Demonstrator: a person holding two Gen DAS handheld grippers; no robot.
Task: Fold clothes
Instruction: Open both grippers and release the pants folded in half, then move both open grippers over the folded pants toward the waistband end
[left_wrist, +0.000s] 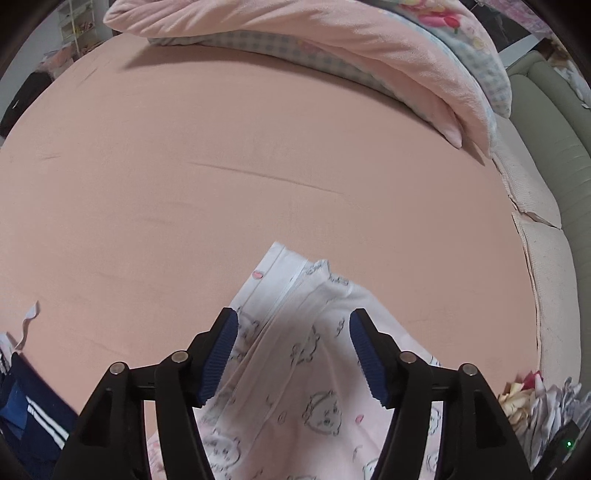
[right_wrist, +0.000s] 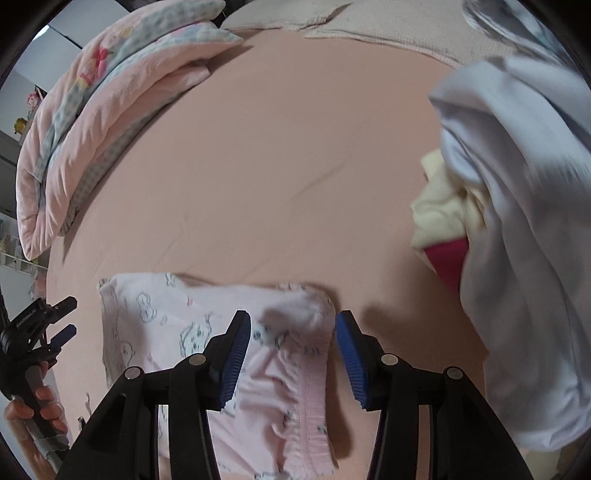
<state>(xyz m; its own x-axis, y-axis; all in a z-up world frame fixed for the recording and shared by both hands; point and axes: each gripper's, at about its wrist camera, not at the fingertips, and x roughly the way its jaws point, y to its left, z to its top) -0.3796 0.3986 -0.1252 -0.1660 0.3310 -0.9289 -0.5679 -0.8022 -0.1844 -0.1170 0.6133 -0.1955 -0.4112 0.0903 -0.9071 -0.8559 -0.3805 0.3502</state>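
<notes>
Currently, left wrist view: left gripper (left_wrist: 293, 350) with jaws spread wide, nothing pinched, poised over the pink printed garment (left_wrist: 295, 387), which lies on the peach bedsheet (left_wrist: 221, 184) just under the fingers; a white hem corner pokes out beyond the pads. Navy striped clothing (left_wrist: 26, 413) sits left of the garment, folded quilt (left_wrist: 332, 48) well beyond it. Right wrist view: right gripper (right_wrist: 293, 356) also agape and holding nothing, straddling the garment's (right_wrist: 166, 325) right edge; unfolded laundry heap (right_wrist: 517, 240) lies right of the garment. Judgement: close each claw on a matching corner, catch both layers, lift evenly, lay the fold flat. No containers visible
</notes>
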